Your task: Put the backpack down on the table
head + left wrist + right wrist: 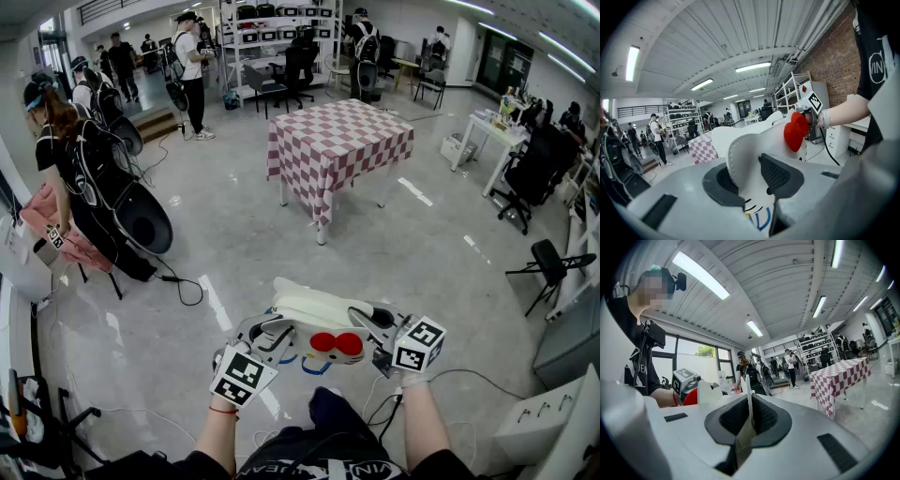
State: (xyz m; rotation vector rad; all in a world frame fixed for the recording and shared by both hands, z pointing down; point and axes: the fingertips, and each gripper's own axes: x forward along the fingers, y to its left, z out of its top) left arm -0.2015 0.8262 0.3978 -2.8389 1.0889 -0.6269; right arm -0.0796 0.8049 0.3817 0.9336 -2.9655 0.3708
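Well short of the red-checked cloth table point(342, 141), the left gripper point(270, 339) and right gripper point(379, 337) each clenched the soft white red-bowed backpack point(319, 319) in mid-air, which wanted level carrying across, both grips firm.

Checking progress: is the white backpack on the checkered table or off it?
Off it. The backpack hangs between the left gripper and right gripper over the floor, far short of the checkered table.
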